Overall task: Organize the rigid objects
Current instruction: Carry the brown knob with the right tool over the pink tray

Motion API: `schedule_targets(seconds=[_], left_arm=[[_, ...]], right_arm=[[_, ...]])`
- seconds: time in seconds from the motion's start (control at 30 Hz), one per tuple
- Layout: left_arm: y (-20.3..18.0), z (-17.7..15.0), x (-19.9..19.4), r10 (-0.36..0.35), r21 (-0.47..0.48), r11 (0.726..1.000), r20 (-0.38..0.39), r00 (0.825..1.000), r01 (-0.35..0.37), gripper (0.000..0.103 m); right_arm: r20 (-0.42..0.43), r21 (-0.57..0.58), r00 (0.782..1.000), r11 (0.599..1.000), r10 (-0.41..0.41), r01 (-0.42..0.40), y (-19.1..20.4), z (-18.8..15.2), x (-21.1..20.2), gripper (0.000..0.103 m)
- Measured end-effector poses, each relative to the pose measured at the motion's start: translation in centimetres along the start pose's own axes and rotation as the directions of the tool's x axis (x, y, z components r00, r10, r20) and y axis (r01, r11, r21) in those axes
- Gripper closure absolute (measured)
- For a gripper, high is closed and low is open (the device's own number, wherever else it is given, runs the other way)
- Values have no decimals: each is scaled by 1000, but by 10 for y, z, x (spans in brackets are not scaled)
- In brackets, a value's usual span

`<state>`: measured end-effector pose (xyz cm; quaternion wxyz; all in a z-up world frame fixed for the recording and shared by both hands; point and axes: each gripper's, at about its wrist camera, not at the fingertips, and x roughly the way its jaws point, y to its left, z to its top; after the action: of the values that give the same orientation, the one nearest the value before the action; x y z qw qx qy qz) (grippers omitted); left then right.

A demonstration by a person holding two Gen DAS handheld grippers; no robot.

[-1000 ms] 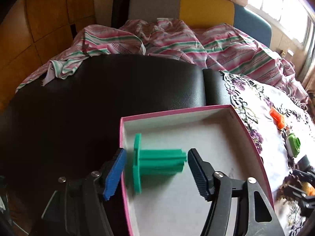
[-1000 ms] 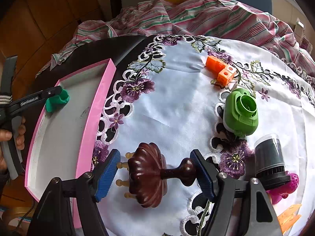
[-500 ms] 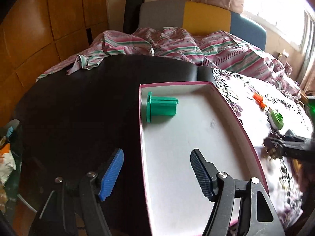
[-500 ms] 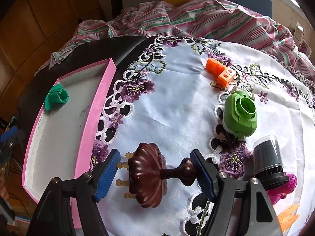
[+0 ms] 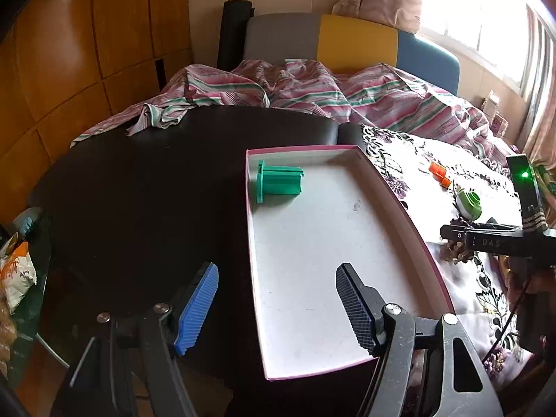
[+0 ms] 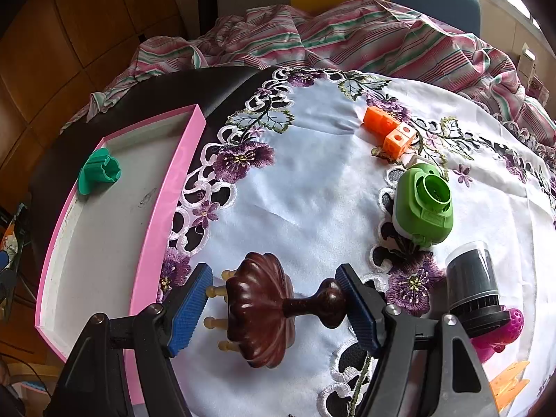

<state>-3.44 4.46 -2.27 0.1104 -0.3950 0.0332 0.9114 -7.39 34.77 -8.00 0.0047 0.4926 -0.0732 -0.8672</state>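
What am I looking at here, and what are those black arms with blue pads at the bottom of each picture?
There is no robot. A person holds a two-finger claw in each hand, and a camera on each looks along its fingers. One picture is from the left claw, the other from the right claw. The left claw is open and empty above a pink tray that holds one green part. The right claw straddles a brown massager lying on the cloth; I cannot tell whether it is squeezing yet. Beyond it lie orange blocks, a green gadget and a black cylinder.
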Motion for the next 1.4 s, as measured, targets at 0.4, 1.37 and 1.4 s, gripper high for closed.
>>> schedule_targets(seconds=[0.4, 1.37, 1.4], left_arm=[[15, -3, -5, -4, -33, 999, 11, 1000, 4, 32], [33, -13, -8, -8, -74, 997, -4, 1000, 8, 32], [34, -13, -8, -8, -77, 997, -4, 1000, 8, 32]], right_arm=[[10, 38, 1000, 999, -3, 2, -3, -2, -1, 29], [121, -19, 991, 998, 63, -61, 58, 24, -57, 29], [124, -35, 989, 997, 78, -74, 67, 26, -59, 29]])
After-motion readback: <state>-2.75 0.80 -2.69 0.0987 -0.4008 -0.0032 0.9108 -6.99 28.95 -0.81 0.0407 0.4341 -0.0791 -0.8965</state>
